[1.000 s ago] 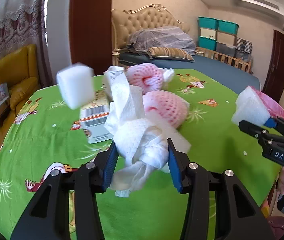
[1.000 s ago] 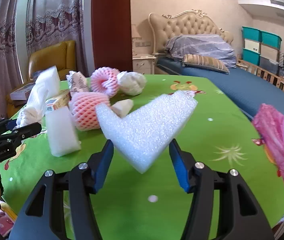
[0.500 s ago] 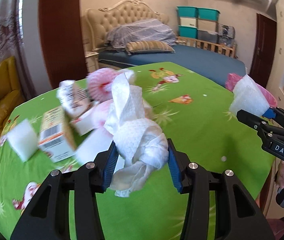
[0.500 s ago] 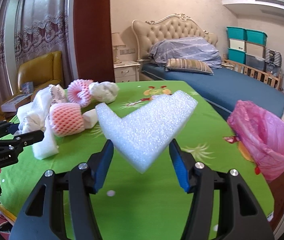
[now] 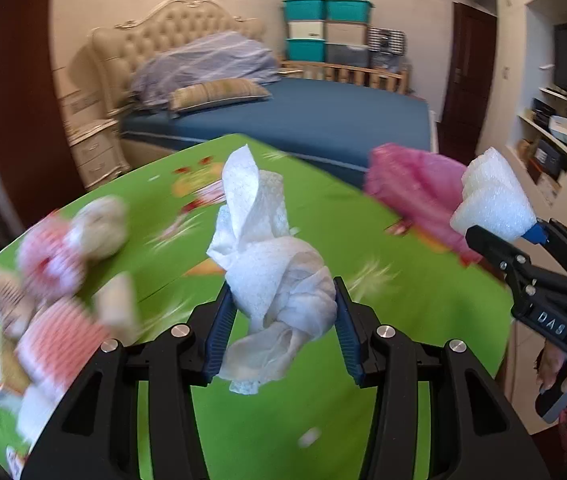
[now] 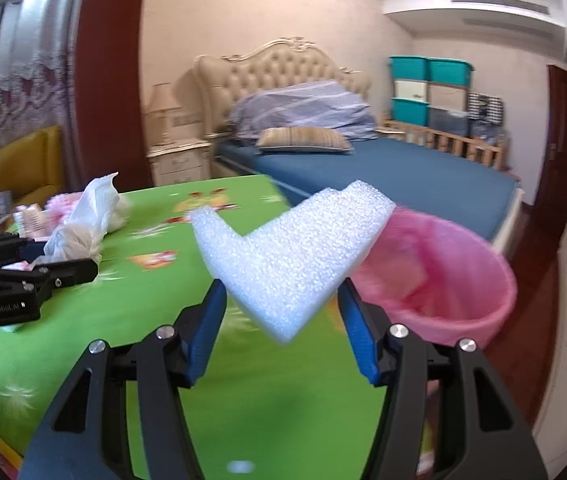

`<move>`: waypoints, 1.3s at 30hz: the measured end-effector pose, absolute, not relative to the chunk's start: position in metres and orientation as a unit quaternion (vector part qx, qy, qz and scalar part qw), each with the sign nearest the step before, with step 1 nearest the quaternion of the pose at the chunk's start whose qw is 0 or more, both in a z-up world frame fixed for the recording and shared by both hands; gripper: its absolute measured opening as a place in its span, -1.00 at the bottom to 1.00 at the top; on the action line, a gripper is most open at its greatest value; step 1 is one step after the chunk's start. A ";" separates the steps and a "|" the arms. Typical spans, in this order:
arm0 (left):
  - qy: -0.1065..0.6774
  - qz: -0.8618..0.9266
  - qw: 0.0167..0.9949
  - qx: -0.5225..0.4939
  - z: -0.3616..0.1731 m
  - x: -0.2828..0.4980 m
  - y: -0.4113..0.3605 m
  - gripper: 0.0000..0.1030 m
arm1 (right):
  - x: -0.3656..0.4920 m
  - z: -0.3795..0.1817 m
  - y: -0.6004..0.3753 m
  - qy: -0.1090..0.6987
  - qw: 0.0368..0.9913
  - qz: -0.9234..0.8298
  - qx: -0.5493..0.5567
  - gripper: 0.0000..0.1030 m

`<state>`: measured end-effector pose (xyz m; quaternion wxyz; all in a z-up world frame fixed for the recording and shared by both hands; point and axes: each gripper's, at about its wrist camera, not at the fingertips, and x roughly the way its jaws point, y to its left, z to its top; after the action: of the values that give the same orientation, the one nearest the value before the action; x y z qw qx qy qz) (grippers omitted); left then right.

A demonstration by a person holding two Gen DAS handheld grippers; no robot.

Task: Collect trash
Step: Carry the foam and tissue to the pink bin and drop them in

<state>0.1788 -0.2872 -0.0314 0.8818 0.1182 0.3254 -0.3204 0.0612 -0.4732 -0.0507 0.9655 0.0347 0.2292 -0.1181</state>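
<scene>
Swinging both loads off the desk (image 6: 115, 320) toward the pink-lined bin (image 6: 443, 280), now much closer: left gripper (image 5: 281, 320) pinches the crumpled tissue (image 5: 275, 272), right gripper (image 6: 283, 312) clamps the foam corner (image 6: 291, 248). Drop-off looks next.

- Left gripper (image 5: 281, 330): black angular frame, blue ribbed pads, silver round-head screws; side lettering reads "GenRobot.AI".
- Right gripper (image 6: 283, 326): same black frame, blue pads, silver screws; white "DAS" marking on its side.
</scene>
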 end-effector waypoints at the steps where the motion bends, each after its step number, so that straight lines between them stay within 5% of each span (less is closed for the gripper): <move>1: 0.326 -0.330 0.878 0.120 -0.029 0.180 -0.302 -0.14 | 0.060 -0.050 -0.483 0.229 0.965 -0.126 0.034 0.09; 16: 0.365 -0.440 0.815 0.090 -0.007 0.232 -0.515 -0.13 | 0.090 -0.067 -0.618 0.259 0.942 -0.213 0.010 0.11; 23: 0.376 -0.444 0.808 0.092 -0.014 0.252 -0.554 -0.12 | 0.099 -0.083 -0.632 0.276 0.938 -0.212 0.002 0.12; 25: 0.377 -0.443 0.809 0.084 -0.015 0.257 -0.555 -0.06 | 0.100 -0.085 -0.631 0.276 0.939 -0.206 -0.002 0.18; 27: 0.379 -0.449 0.807 0.070 -0.016 0.263 -0.553 0.43 | 0.099 -0.085 -0.634 0.273 0.940 -0.204 0.000 0.54; 29: 0.367 -0.445 0.815 0.060 -0.016 0.264 -0.544 0.64 | 0.095 -0.084 -0.634 0.268 0.942 -0.202 0.008 0.59; 39: 0.292 -0.388 0.874 0.037 0.012 0.243 -0.447 0.74 | 0.035 -0.043 -0.605 0.202 0.958 -0.204 0.017 0.92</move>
<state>0.2429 -0.4474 0.0117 0.8735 0.0373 0.2921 -0.3876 0.0350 -0.6050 -0.0432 0.9579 0.0166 0.2019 -0.2035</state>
